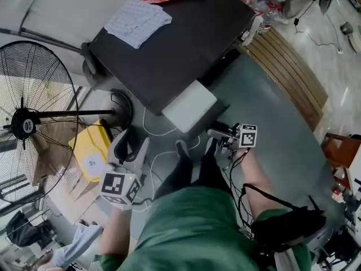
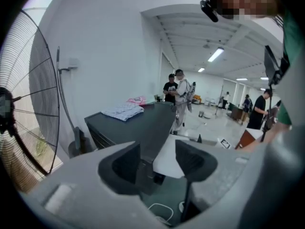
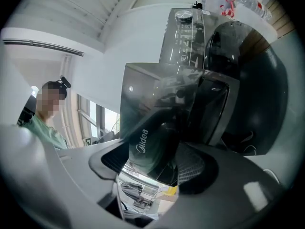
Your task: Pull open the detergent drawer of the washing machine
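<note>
Right claw (image 3: 159,156) clamps the detergent drawer (image 1: 189,105) by its dark Midea front, a hold suited to pulling it. That drawer already juts well out of the washing machine (image 1: 186,44). Left claw (image 2: 157,161) hangs open and empty.

Premises: an open indoor hall, apparently a test or demonstration lab rather than a home. Evidence: a washer (image 1: 186,44) stands free on a bare grey floor (image 1: 282,145) amid loose cables (image 1: 159,134). There is an industrial fan (image 1: 25,123) and ceiling strip lights (image 2: 215,54). Several people (image 2: 178,87) stand about, details indistinct.
</note>
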Motion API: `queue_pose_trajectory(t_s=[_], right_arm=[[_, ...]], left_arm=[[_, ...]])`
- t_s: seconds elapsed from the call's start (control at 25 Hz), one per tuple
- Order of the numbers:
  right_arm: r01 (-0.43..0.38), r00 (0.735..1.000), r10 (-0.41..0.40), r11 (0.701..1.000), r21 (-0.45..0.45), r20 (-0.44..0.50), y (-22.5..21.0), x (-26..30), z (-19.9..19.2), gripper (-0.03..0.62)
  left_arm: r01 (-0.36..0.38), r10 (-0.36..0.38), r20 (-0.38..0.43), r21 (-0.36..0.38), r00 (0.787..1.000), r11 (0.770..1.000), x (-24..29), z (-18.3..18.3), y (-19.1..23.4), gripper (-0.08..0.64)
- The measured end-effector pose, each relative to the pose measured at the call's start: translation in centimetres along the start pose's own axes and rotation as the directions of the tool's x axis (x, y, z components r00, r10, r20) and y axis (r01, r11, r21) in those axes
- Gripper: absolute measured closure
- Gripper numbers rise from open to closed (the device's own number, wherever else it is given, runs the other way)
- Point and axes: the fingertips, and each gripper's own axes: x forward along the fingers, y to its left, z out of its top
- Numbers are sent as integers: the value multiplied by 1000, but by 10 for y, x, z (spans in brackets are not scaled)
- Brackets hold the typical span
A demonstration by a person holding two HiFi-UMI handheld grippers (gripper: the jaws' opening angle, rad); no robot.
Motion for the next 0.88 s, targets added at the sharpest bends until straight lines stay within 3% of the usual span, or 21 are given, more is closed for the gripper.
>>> queue_pose_trajectory(t_s=[0.44,0.72,0.88], right_arm=[[27,999,-27,1000,-3,26,6,-22,-8,302],[206,977,-205,979,-4,63,0,-35,-16,295],[341,938,-338,939,-30,80,1,-42,-15,298]], left_arm=[[58,-58,13,37,998,998,-3,14,-18,330],[63,-64,34,13,997,998,-8,16,-16,330],[71,-71,61,7,996,997,-11,22,-17,330]])
